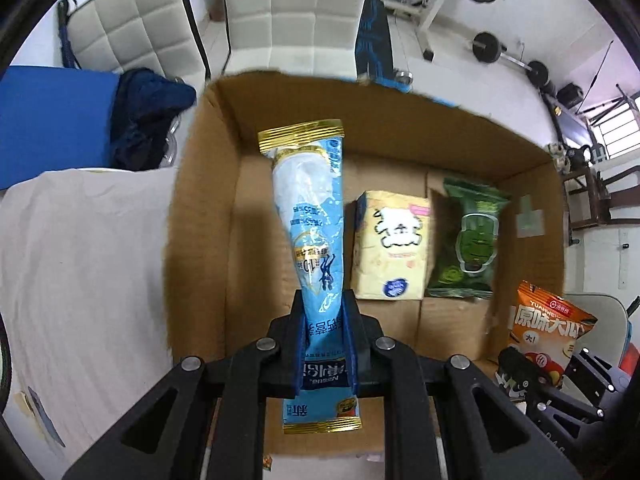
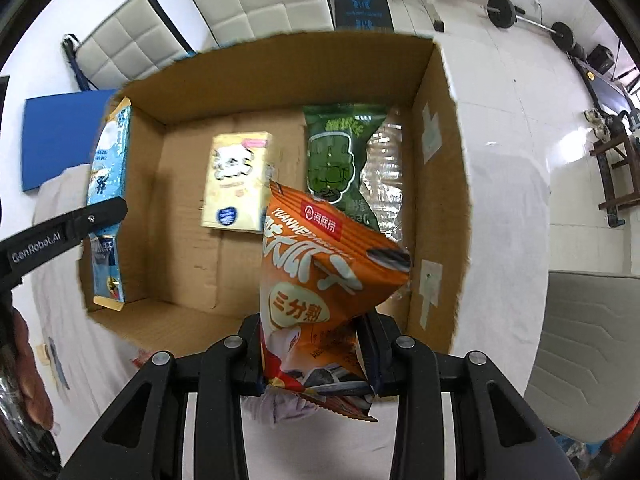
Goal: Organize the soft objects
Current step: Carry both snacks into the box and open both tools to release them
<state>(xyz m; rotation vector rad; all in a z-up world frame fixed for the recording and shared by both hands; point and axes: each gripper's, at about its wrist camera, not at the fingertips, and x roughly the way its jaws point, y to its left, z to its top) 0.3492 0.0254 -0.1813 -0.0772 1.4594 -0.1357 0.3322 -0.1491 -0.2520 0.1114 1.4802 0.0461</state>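
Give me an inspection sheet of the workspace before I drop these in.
Surface: table under white cloth.
Job's things: open box holds yellow pack, green pack and a clear wrapper.
Clutter: blue pad, dark cloth.
Grippers: left tongs shut on blue pouch; right tongs shut on orange bag, both over the box.
Cables: nothing seen.
Surroundings: white chairs, barbells, weight bench.
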